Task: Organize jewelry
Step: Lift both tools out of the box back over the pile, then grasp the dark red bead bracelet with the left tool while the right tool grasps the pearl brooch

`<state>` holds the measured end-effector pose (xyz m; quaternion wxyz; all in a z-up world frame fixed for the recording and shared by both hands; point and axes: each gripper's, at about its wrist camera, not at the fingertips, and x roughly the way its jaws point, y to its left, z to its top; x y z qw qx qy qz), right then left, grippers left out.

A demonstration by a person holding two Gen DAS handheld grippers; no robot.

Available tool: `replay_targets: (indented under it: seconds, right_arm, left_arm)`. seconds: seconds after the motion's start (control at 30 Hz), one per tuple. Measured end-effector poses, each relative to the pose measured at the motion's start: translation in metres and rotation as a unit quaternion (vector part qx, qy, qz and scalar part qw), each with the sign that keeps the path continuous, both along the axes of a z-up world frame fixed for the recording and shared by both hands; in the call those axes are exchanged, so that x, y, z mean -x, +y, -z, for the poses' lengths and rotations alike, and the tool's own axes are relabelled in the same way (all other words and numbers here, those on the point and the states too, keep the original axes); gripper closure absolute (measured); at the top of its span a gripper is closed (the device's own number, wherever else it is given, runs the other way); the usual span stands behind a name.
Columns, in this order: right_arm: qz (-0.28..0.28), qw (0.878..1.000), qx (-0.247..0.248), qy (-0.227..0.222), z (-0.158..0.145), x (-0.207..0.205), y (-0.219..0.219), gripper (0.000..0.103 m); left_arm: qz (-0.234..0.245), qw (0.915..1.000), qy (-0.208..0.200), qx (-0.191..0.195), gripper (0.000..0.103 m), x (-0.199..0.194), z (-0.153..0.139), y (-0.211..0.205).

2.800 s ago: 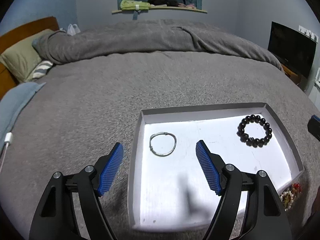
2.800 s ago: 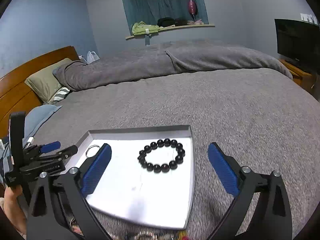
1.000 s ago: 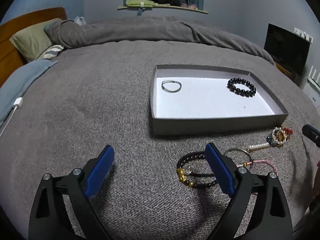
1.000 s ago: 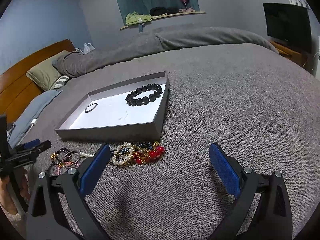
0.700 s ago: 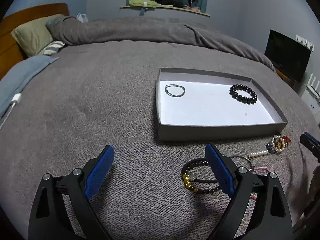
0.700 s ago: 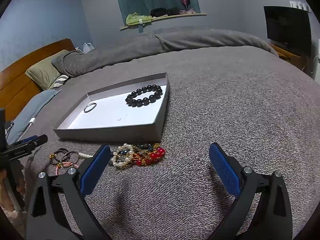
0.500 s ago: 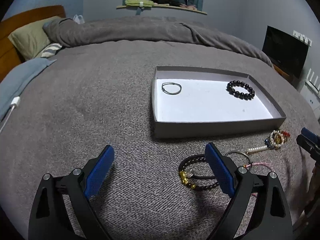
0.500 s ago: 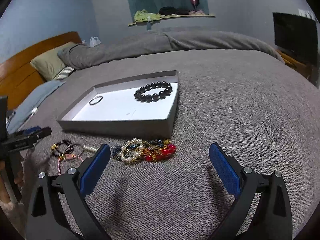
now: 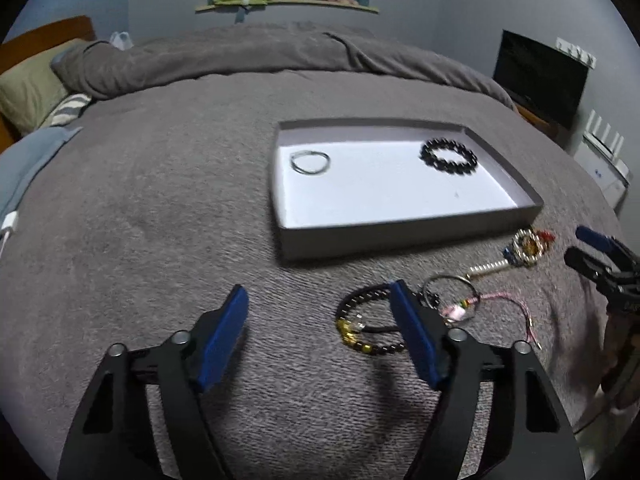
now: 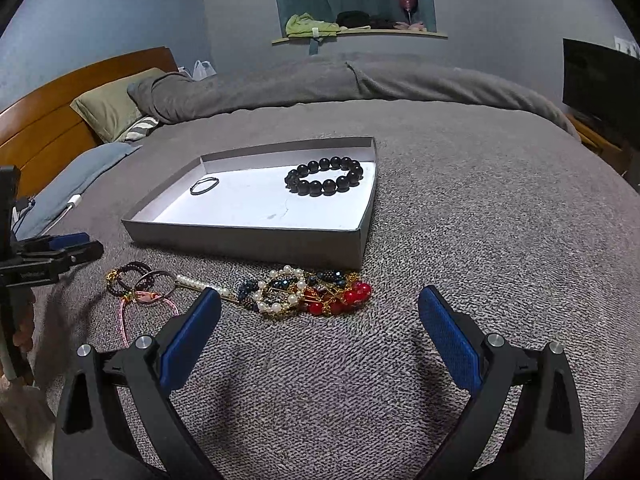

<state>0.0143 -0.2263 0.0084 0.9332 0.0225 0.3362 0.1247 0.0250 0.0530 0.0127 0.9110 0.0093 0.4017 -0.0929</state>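
A grey shallow box (image 9: 404, 236) (image 10: 248, 242) lies on the bed with a black bead bracelet (image 9: 449, 157) (image 10: 325, 180) and a thin silver bangle (image 9: 310, 161) (image 10: 204, 185) inside. Loose jewelry lies on the blanket in front of it: a dark bead bracelet with gold beads (image 9: 362, 326) (image 10: 124, 278), a metal ring (image 9: 450, 290), a pink cord bracelet (image 9: 500, 308) (image 10: 148, 304), and a tangle of pearl, blue and red beads (image 9: 526, 246) (image 10: 308, 290). My left gripper (image 9: 320, 320) is open and empty, its right finger over the dark bracelet. My right gripper (image 10: 320, 318) is open and empty, just short of the tangle.
The bed is covered by a grey blanket (image 10: 480, 220) with a folded duvet (image 9: 240, 56) at the far side. Pillows (image 10: 108, 104) and a wooden headboard (image 10: 60, 92) are at the left. A TV (image 9: 540, 80) stands at the right.
Both grippers have pulled back from over the box to the loose jewelry in front of it. In the last half second the left gripper moved slightly closer to the dark bracelet.
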Motion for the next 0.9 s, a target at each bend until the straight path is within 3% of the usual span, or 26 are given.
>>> replay_targets:
  seconds: [0.17, 0.27, 0.33, 0.43, 0.53, 0.67, 0.9]
  right_arm:
    - [-0.004, 1.000, 0.003, 0.003, 0.002, 0.000, 0.003, 0.006]
    - [-0.007, 1.000, 0.008, 0.001, 0.003, 0.000, 0.007, 0.006]
    - [-0.008, 1.000, 0.009, 0.001, 0.003, 0.001, 0.008, 0.006]
    - [-0.008, 1.000, 0.013, 0.001, 0.004, 0.001, 0.009, 0.006]
    - [-0.005, 1.000, 0.020, 0.002, 0.005, 0.000, 0.010, 0.015]
    - [-0.005, 1.000, 0.020, 0.011, 0.008, -0.002, 0.010, 0.030]
    - [-0.006, 1.000, 0.018, 0.013, 0.008, -0.002, 0.009, 0.031]
  left_arm:
    - [0.023, 0.9996, 0.012, -0.013, 0.044, -0.001, 0.006, -0.012]
    - [0.024, 0.9994, 0.017, -0.017, 0.056, -0.002, 0.008, -0.012]
    - [0.022, 0.9995, 0.023, -0.007, 0.077, -0.004, 0.008, -0.008]
    - [0.021, 0.9993, 0.028, 0.007, 0.082, -0.005, 0.008, -0.003]
    - [0.028, 0.9988, 0.034, 0.022, 0.088, -0.005, 0.008, -0.003]
    - [0.030, 0.9981, 0.044, 0.029, 0.088, -0.007, 0.010, -0.002]
    - [0.036, 0.9959, 0.078, 0.028, 0.088, -0.013, 0.024, -0.004]
